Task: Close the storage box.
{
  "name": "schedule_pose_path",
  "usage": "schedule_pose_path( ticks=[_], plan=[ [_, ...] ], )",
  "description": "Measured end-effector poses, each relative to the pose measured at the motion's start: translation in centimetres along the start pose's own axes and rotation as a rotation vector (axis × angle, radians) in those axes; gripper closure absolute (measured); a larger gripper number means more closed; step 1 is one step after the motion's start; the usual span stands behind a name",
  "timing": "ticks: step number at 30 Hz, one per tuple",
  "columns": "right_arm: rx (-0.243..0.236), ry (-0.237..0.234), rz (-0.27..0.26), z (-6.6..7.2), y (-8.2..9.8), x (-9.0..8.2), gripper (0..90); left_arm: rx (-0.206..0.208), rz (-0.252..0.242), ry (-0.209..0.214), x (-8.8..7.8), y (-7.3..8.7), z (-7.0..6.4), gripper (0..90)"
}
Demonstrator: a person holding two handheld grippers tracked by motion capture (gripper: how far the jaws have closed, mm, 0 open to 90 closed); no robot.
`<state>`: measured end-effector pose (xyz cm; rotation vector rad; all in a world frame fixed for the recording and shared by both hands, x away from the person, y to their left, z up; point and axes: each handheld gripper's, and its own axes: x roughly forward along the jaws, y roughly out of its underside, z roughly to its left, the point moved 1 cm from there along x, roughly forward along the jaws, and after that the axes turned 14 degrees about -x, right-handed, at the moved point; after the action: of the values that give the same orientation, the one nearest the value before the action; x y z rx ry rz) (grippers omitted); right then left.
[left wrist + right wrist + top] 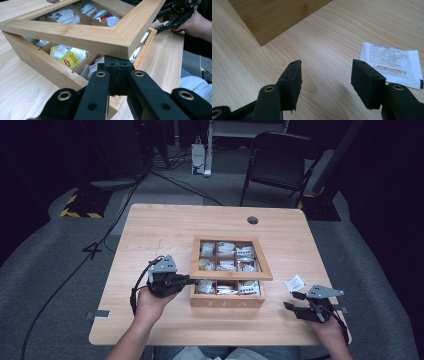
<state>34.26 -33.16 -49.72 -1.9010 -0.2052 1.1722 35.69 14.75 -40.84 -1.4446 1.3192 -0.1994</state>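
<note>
One framed lid [100, 37] sits half-raised and skewed over the tea box [227, 301] at tabletop centre, propped by the left gripper [117, 72], fingers pressed together, seemingly under its corner. Slipping off would drop it onto the teabags [68, 60]. At four o'clock, the right gripper [325, 82], fingers spread and empty, faces a white sachet [394, 65] whose print the high view blurs.

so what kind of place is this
Probably a recording studio or lab set up for demonstrations: dark walls, cables across a grey carpet, a folding chair, and one wooden table with a tea box on it.
</note>
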Motion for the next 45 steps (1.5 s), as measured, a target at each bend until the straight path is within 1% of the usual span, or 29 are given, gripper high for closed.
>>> schedule_pose_path(
  ticks=[3,4,8,12,13,15,17,21,23,25,28,33,35,38,39,41,45],
  plan=[
    [-0.003,-0.001,-0.002,0.0,0.0,0.0,42.0,-0.001,0.006,-0.004,0.0,0.2,-0.1,89.5],
    [-0.002,0.0,-0.003,0.0,0.0,0.0,42.0,0.005,0.012,-0.007,0.0,0.2,-0.1,89.6],
    [-0.001,0.0,-0.004,0.0,0.0,-0.1,42.1,-0.002,0.021,-0.005,0.2,0.5,-0.1,89.5],
    [-0.002,-0.002,-0.007,0.0,0.0,-0.2,42.1,0.002,0.035,-0.018,0.3,0.7,-0.1,89.6],
    [-0.002,-0.003,-0.008,0.0,0.0,-0.2,42.1,-0.004,0.043,-0.02,0.4,0.8,-0.2,89.6],
    [-0.003,-0.003,-0.009,0.0,0.0,-0.2,42.1,-0.005,0.041,-0.02,0.4,0.9,-0.2,89.5],
    [-0.002,-0.004,-0.009,0.0,0.0,-0.2,42.1,-0.01,0.053,-0.022,0.5,1.3,-0.2,89.6],
    [-0.004,-0.007,-0.01,0.0,0.0,-0.1,42.1,-0.015,0.061,-0.022,0.6,1.6,-0.2,89.5],
    [-0.007,-0.009,-0.011,0.0,-0.1,-0.1,42.1,-0.012,0.07,-0.021,0.6,1.8,-0.3,89.5],
    [-0.008,-0.008,-0.011,0.0,-0.2,-0.1,42.1,-0.011,0.068,-0.021,0.6,1.9,-0.3,89.5],
    [-0.01,-0.01,-0.014,0.1,-0.3,0.0,42.1,-0.015,0.085,-0.023,0.8,2.3,-0.2,89.5],
    [-0.011,-0.009,-0.017,0.1,-0.2,-0.1,42.1,-0.025,0.093,-0.021,0.9,2.5,-0.2,89.5],
    [-0.011,-0.009,-0.016,0.1,-0.2,-0.1,42.1,-0.03,0.105,-0.023,1.0,2.6,-0.2,89.5],
    [-0.01,-0.01,-0.016,0.0,-0.2,-0.1,42.1,-0.03,0.11,-0.022,1.1,2.7,-0.1,89.5],
    [-0.011,-0.01,-0.015,0.0,-0.3,0.0,42.1,-0.025,0.123,-0.023,1.1,2.7,-0.1,89.4],
    [-0.012,-0.011,-0.015,0.1,-0.3,0.0,42.1,-0.031,0.121,-0.028,1.1,2.8,-0.2,89.4],
    [-0.017,-0.019,-0.015,0.2,-0.4,0.2,42.1,-0.031,0.131,-0.025,1.0,3.0,0.0,89.2]
  ],
)
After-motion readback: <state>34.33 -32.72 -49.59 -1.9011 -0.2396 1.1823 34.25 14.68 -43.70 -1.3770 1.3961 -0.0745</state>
